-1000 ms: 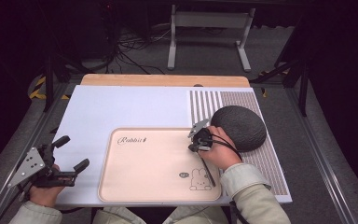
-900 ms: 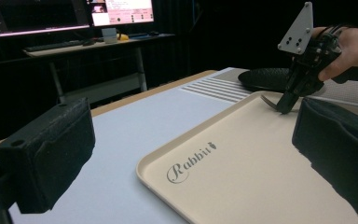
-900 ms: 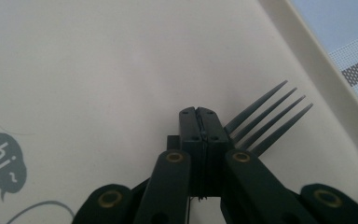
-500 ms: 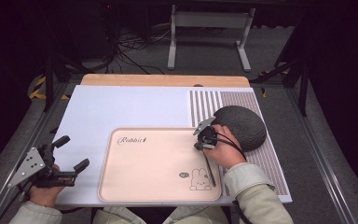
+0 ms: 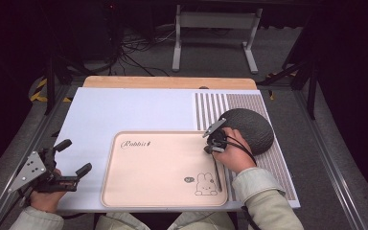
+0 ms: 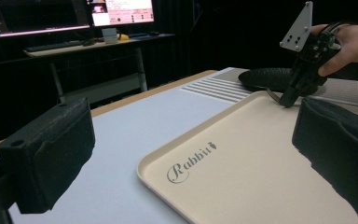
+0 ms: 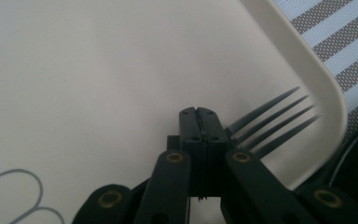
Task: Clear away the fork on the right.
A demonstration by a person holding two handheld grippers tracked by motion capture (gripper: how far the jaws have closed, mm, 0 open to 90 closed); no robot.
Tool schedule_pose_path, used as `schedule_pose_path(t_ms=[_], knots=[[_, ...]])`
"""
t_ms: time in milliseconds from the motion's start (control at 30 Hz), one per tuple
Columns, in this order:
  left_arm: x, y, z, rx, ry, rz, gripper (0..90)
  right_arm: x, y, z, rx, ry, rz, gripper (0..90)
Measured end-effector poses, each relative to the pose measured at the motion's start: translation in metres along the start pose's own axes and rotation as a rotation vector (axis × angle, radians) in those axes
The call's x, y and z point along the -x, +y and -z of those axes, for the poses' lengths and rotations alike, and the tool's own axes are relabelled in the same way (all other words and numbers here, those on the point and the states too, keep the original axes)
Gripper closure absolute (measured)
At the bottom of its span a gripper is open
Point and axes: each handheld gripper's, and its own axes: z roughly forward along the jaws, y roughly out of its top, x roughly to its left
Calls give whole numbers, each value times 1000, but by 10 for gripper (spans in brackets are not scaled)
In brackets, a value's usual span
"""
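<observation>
Beige tray (image 5: 163, 172) at centre of the high view, printed with "Rabbit" and a small rabbit drawing, lying on a pale mat (image 5: 124, 110). Right gripper (image 5: 212, 143) at about 2 o'clock on the tray, near its far right corner, tips down at the surface. Thin dark fork (image 5: 217, 173) along the tray's right edge, running toward 6 o'clock from that gripper. Dark round plate (image 5: 251, 129) just past the corner at 2 o'clock, on the striped part of the mat. Left gripper (image 5: 72, 157) at 8 o'clock, off the tray's left side, jaws spread with nothing between.

From the left gripper view: two black padded jaws wide apart at both sides, tray (image 6: 242, 163) ahead, right gripper (image 6: 303, 84) at 1 o'clock with tip down at the tray's far rim, plate (image 6: 265, 78) behind it.

From the right gripper view: jaws pressed flat together, possibly pinching the fork's neck, though contact hidden under them. Four dark tines (image 7: 275, 123) fanning toward 2 o'clock over the tray floor, ending close to the raised rim (image 7: 307, 70).
</observation>
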Motion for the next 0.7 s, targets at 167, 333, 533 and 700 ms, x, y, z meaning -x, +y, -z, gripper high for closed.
schedule_pose_path(t_ms=[167, 333, 533, 700], knots=[[0, 0, 0, 1, -1, 0, 0, 1, -3, 1, -1, -3, -13, 900], [0, 0, 0, -1, -1, 0, 0, 2, -4, 2, -2, -2, -44, 900], [0, 0, 0, -3, -2, -1, 1, 1, -3, 10, 53, 5, -45, 861], [0, 0, 0, -1, 0, 0, 1, 0, 0, 25, 124, -20, -31, 726]])
